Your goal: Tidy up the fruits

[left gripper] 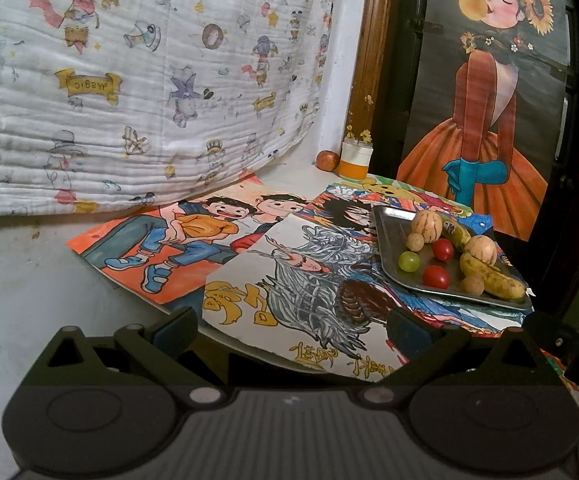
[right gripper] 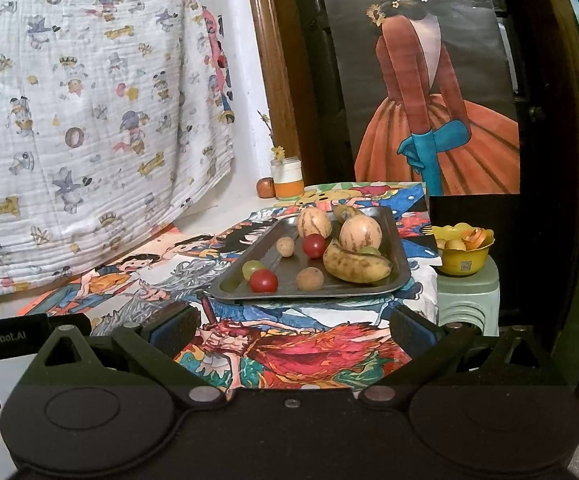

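Both grippers, left [left gripper: 291,330] and right [right gripper: 293,330], jaws wide, empty. Cherry tomato [right gripper: 263,281], tray [right gripper: 399,280] lower left: light, slick, thin-skinned; likely needs gentle pinch across middle.

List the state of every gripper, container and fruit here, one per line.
Left gripper: jaws open, holding nothing.
Right gripper: jaws open, holding nothing.
Metal tray: flat on the drawings, holds loose fruit.
Near banana: unpeeled, lying in the tray.
Yellow bowl: upright on a green stool, holds fruit.
Jar: upright, holds flowers.
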### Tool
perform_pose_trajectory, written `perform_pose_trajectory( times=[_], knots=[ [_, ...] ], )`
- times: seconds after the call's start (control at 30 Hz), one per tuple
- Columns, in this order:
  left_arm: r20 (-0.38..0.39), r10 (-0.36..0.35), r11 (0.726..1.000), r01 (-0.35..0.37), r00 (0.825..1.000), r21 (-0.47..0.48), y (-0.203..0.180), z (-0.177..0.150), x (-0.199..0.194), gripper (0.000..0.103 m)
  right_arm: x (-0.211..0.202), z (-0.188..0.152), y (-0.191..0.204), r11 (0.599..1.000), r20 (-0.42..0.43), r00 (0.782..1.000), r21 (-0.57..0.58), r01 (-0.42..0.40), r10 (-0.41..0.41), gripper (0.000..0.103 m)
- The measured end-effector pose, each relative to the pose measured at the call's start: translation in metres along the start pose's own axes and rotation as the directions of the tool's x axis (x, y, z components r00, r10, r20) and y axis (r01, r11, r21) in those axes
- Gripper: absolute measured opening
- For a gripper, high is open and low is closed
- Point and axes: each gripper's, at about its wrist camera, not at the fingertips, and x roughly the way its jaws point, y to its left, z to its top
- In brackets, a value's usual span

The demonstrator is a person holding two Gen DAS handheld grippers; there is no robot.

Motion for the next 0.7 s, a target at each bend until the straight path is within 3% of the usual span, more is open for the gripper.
perform_pose_trajectory(
  times=[0.7],
  knots=[
    [-0.001, 0.005, 1.000, -0.005, 1.000, -0.006, 0.0018, 0.0014, 0.0004, 0.103, 0.0016, -0.0019, 0.0029, 1.000, -0.007, 1.000, -0.002, -0.005, 0.005, 0.103]
  ],
)
